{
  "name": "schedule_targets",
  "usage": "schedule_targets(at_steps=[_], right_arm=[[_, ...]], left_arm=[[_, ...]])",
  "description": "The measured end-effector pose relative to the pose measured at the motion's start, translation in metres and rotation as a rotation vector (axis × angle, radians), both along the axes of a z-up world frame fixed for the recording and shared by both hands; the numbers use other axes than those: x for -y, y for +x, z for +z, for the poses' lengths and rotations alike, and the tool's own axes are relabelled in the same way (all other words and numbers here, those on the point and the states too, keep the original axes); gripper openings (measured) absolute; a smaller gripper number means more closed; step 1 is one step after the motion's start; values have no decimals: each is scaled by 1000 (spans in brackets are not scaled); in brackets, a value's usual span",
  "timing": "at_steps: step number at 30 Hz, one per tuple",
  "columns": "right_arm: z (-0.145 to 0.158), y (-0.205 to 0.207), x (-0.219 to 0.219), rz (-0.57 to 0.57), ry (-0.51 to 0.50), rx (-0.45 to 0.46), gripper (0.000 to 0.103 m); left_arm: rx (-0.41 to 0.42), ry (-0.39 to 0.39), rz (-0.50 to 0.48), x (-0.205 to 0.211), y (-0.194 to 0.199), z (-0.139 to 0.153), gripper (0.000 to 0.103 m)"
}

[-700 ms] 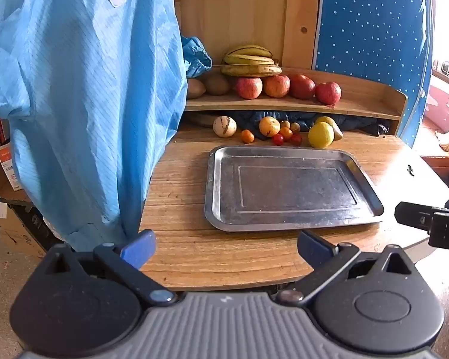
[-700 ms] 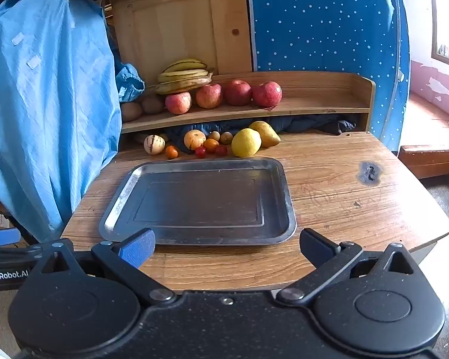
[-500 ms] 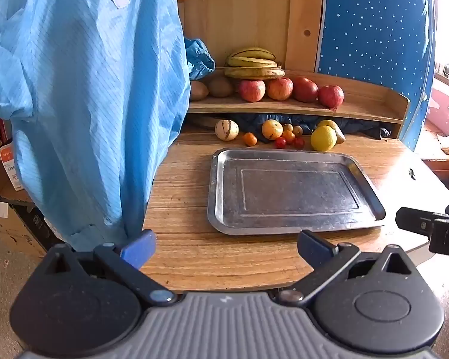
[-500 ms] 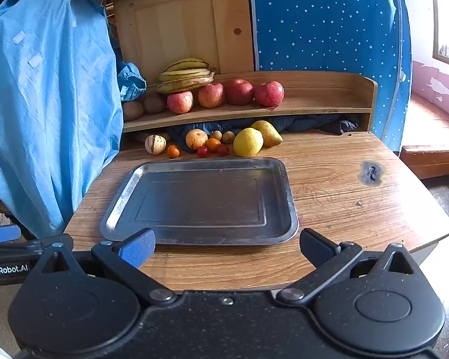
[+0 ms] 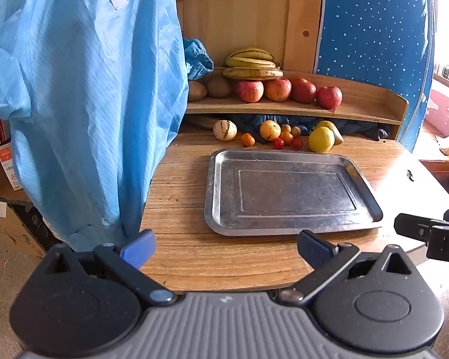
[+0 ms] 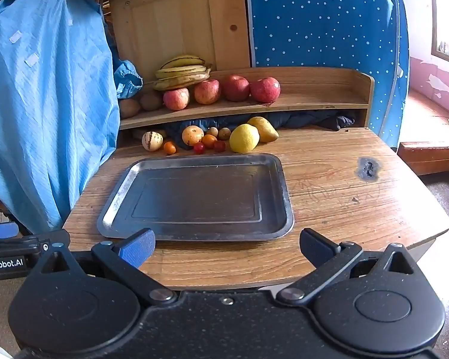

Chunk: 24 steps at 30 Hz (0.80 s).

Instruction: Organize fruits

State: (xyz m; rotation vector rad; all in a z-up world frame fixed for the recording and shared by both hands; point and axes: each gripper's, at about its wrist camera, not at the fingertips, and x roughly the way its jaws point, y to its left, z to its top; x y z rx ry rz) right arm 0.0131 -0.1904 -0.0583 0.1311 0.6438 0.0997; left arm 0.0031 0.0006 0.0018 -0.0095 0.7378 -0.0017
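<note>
An empty metal tray lies on the wooden table. Behind it sits a row of loose fruit: a striped pale melon, a yellow lemon, a pear, an orange and several small tomatoes. On the shelf above rest bananas, several red apples and brown kiwis. My left gripper and my right gripper both hang open and empty over the table's near edge.
A blue garment hangs over the table's left side. A blue dotted panel stands behind the shelf. The table has bare wood right of the tray, with a dark burn mark.
Both views have crept slightly nearer the table; the tray and fruit sit a little lower in the frames. No fruit has moved, and both grippers stay open.
</note>
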Motion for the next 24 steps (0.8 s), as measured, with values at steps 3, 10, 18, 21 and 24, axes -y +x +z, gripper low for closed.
schedule_targets(at_steps=[3, 10, 18, 21, 24], right_arm=[[0, 0, 0, 0, 1, 0, 102], [0, -1, 3, 0, 2, -3, 102], [-2, 0, 3, -3, -9, -10, 102], [-2, 0, 4, -11, -11, -8, 102], [-2, -1, 4, -15, -11, -8, 102]], left_arm=[[2, -2, 2, 0, 0, 0, 103], [5, -5, 5, 0, -1, 0, 103], [3, -8, 6, 0, -2, -1, 103], [3, -10, 4, 2, -1, -1, 103], [3, -10, 0, 2, 1, 0, 103]])
